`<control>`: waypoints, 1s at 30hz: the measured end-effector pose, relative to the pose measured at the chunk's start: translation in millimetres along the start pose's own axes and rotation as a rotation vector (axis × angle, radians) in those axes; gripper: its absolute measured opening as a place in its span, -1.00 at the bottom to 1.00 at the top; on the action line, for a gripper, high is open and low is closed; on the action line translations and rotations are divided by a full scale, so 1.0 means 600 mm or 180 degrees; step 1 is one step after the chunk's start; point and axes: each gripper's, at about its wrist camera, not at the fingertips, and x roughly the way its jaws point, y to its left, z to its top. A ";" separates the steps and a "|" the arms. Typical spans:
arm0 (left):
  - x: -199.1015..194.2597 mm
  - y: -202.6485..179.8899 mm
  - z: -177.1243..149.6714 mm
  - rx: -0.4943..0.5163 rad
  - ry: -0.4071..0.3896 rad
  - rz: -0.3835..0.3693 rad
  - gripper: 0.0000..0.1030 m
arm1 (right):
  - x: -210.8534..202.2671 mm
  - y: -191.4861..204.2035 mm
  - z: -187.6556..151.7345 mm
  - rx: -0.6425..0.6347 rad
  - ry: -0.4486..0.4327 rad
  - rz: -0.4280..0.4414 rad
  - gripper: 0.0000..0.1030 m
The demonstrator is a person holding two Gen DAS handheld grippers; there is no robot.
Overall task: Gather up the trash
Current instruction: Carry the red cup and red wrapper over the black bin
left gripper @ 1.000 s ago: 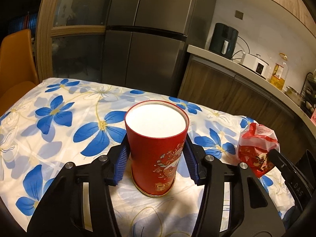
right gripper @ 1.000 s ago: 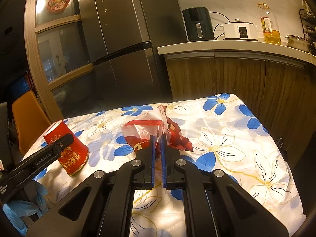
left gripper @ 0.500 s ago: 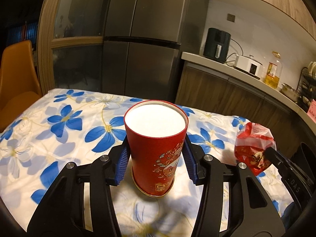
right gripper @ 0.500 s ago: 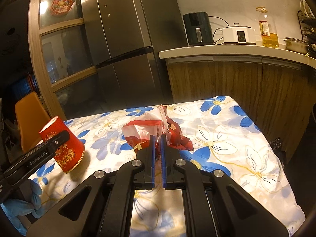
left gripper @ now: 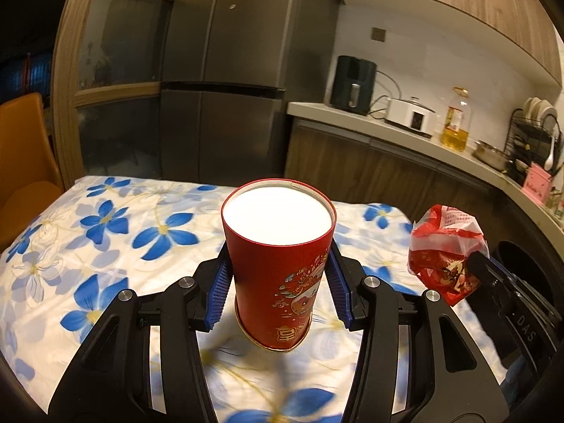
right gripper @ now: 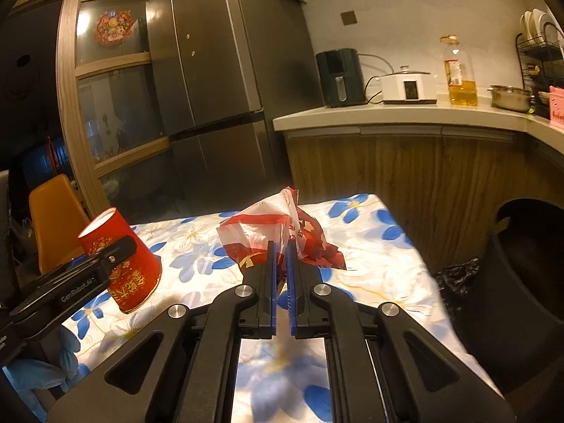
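Observation:
My left gripper (left gripper: 278, 264) is shut on a red paper cup (left gripper: 278, 264) with gold print and a white inside, held upright above the flowered tablecloth (left gripper: 105, 232). The cup also shows in the right wrist view (right gripper: 120, 264), tilted in the left gripper (right gripper: 105, 268). My right gripper (right gripper: 281, 246) is shut on a crumpled red and white plastic bag (right gripper: 278, 232), lifted off the table. The bag shows at the right of the left wrist view (left gripper: 446, 246), with the right gripper (left gripper: 476, 264) on it.
A dark round bin (right gripper: 525, 275) with a black liner stands right of the table. An orange chair (right gripper: 56, 218) is at the left. A fridge (left gripper: 229, 70) and a wooden counter (right gripper: 405, 120) with appliances lie beyond the table.
Both grippers have risen and pulled back from the table, carrying the cup and the bag. The bin has come into the right wrist view.

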 end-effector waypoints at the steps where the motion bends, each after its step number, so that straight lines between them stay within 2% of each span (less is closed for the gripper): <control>1: -0.004 -0.009 0.000 0.0017 -0.0010 -0.0025 -0.06 | -0.009 -0.005 0.001 0.0004 -0.0017 -0.0020 -0.89; 17: -0.043 -0.206 -0.007 0.0378 -0.0057 -0.0618 -0.06 | -0.136 -0.127 0.012 0.0137 -0.0286 -0.0512 -0.89; 30: -0.044 -0.363 -0.024 0.0644 -0.0045 -0.1060 -0.06 | -0.201 -0.236 0.016 0.0332 -0.0448 -0.0919 -0.89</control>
